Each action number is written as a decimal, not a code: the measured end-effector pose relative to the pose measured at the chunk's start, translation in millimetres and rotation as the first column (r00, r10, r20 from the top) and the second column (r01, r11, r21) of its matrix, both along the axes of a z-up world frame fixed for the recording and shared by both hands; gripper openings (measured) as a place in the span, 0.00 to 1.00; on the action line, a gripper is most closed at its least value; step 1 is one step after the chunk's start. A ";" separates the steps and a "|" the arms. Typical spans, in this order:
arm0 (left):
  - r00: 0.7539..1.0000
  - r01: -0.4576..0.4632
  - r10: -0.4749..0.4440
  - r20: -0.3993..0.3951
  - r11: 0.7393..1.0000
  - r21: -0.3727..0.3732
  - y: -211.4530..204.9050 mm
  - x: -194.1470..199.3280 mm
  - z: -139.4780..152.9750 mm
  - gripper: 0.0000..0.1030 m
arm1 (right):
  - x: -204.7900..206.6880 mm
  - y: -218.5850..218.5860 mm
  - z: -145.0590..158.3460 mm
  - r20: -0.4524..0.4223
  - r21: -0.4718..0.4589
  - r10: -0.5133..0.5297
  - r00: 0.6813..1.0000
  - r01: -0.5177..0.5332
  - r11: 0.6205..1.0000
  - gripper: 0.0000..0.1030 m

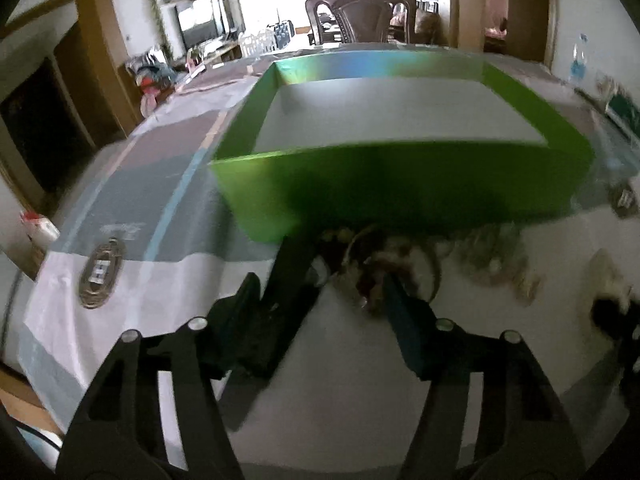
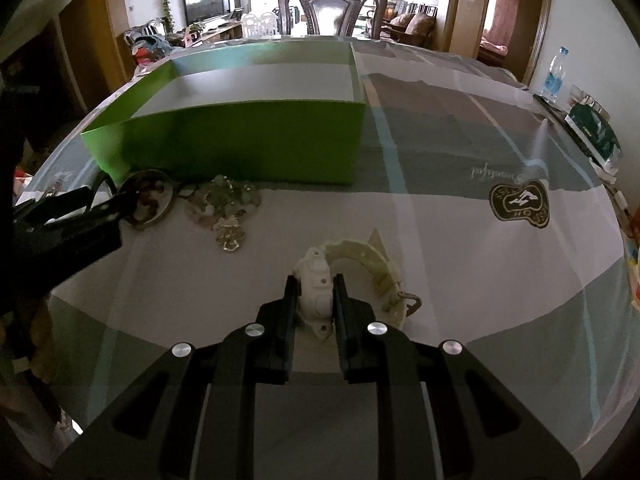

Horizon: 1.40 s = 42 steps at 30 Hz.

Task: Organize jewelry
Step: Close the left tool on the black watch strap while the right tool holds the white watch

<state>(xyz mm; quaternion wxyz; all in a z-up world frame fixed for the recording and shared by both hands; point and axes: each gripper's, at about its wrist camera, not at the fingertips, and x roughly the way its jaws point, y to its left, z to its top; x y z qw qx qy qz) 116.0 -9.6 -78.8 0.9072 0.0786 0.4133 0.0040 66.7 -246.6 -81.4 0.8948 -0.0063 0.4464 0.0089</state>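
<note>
A green open box [image 1: 400, 184] [image 2: 248, 144] with a grey floor stands on the table. Just in front of it lie a round bangle with dark red beads [image 2: 146, 200] [image 1: 384, 264] and a pale crystal necklace [image 2: 224, 208]. My left gripper [image 1: 348, 268] is open, its fingers on either side of the bangle; it also shows in the right wrist view [image 2: 116, 200]. My right gripper [image 2: 316, 288] is shut on a white watch [image 2: 320, 284], whose strap [image 2: 368, 260] curls on the cloth.
The tablecloth [image 2: 440, 240] is patched grey and white with a dark oval logo [image 2: 520, 200]. A water bottle [image 2: 554, 76] and a green packet [image 2: 596, 128] stand at the right edge. A dark wooden chair [image 2: 332, 4] stands behind the table.
</note>
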 end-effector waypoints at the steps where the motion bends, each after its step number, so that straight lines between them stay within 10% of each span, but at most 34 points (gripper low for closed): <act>1: 1.000 0.002 -0.002 -0.002 1.000 0.002 3.5 -4.6 -0.2 0.60 | -0.8 -0.1 0.3 0.002 0.003 0.001 1.000 -0.001 1.000 0.17; 17: 0.998 0.067 -0.066 0.011 0.989 -0.133 30.4 -19.7 18.1 0.75 | -3.1 1.9 -0.5 0.005 0.018 0.010 1.000 -0.010 1.000 0.17; 26: 0.995 -0.089 0.094 0.020 0.984 -0.154 101.2 -24.5 25.0 0.74 | -4.4 1.4 -0.2 0.012 0.024 0.009 1.000 -0.009 1.000 0.17; 35: 1.000 0.026 -0.027 -0.007 0.992 -0.125 58.4 -17.9 11.8 0.75 | -4.5 3.6 -1.0 0.012 0.015 0.010 1.000 -0.010 1.000 0.17; 37: 0.999 0.032 -0.035 -0.025 0.994 -0.105 51.5 -14.9 5.8 0.62 | -4.5 2.6 -0.6 0.014 0.019 0.010 1.000 -0.010 1.000 0.17; 39: 0.997 0.034 -0.042 -0.064 0.991 -0.130 51.3 -9.7 -0.5 0.20 | -4.8 2.6 -0.2 0.020 0.015 0.013 1.000 -0.014 1.000 0.17; 42: 0.997 0.037 -0.047 -0.065 0.987 -0.153 52.6 -7.7 0.3 0.16 | -6.6 2.4 4.0 0.036 0.022 0.022 0.999 -0.023 1.000 0.17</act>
